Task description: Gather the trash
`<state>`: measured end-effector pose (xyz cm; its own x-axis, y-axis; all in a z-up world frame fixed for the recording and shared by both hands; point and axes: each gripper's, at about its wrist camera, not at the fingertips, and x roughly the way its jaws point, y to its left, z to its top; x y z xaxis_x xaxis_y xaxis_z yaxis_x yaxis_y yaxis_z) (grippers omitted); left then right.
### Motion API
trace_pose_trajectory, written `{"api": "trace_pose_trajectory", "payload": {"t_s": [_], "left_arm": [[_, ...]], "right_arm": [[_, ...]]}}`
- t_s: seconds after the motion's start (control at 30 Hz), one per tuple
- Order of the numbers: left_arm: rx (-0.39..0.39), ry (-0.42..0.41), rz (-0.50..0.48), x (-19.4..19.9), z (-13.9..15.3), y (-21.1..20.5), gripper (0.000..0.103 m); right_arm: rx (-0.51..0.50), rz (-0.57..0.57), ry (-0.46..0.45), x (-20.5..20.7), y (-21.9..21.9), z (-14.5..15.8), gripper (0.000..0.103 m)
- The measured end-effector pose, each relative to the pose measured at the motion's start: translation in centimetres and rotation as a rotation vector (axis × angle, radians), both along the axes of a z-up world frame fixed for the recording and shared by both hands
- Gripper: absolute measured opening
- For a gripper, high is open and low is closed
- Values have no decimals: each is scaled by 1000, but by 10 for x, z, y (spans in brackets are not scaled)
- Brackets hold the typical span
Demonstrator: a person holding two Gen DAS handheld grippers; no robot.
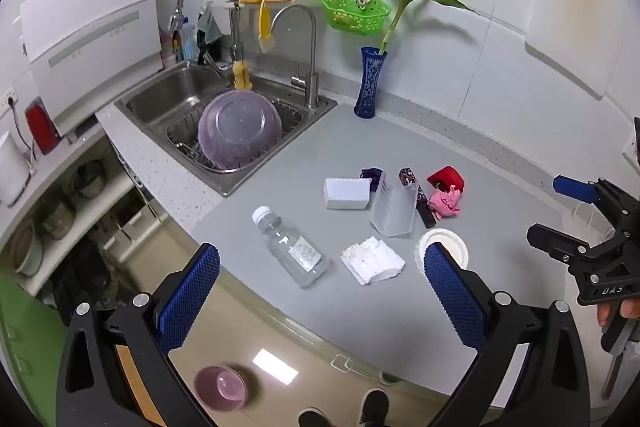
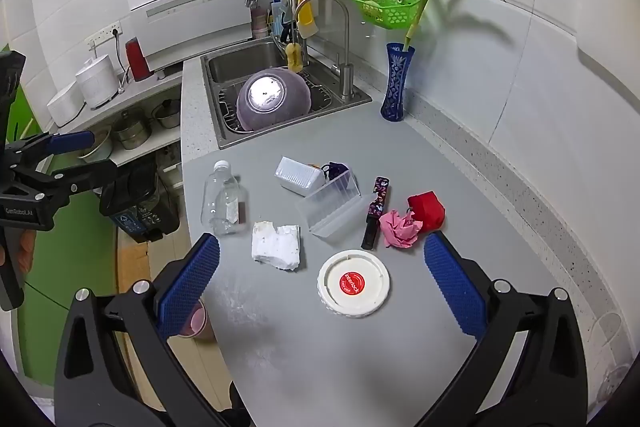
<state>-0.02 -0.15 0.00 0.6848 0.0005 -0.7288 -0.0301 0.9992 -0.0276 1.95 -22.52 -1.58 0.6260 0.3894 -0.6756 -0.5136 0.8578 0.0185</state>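
Lying flat, clear plastic bottle (image 1: 290,251)

Colours on your grey counter (image 2: 360,347), sink to front edge.
You have a clear bottle (image 2: 224,199) with a white cap, a white foam chunk (image 2: 276,241), a white lid (image 2: 354,283) with a red round label, crumpled pink paper (image 2: 400,229), a red box (image 2: 427,211), a dark floral-print stick (image 2: 376,211), a frosted clear tray (image 2: 332,209), a cobalt patterned vase (image 2: 395,83), a green lattice basket (image 2: 386,5), a purple bowl (image 2: 272,99); your finger pads (image 2: 188,287) are blue, cross-hatched.
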Motion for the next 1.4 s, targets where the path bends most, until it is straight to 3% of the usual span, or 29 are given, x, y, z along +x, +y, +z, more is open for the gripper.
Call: {"api": "trace_pose_trajectory", "payload": {"t_s": [0.1,0.23,1.4], "left_arm": [[29,6,-11,0,0,-6,98],[-37,15,-8,1,0,6,98],[-25,22,-13,2,-6,-3,98]], "right_arm": [[3,-1,6,-1,0,0,100],[5,0,15,1,0,-1,100],[10,0,25,6,1,-4,100]]}}
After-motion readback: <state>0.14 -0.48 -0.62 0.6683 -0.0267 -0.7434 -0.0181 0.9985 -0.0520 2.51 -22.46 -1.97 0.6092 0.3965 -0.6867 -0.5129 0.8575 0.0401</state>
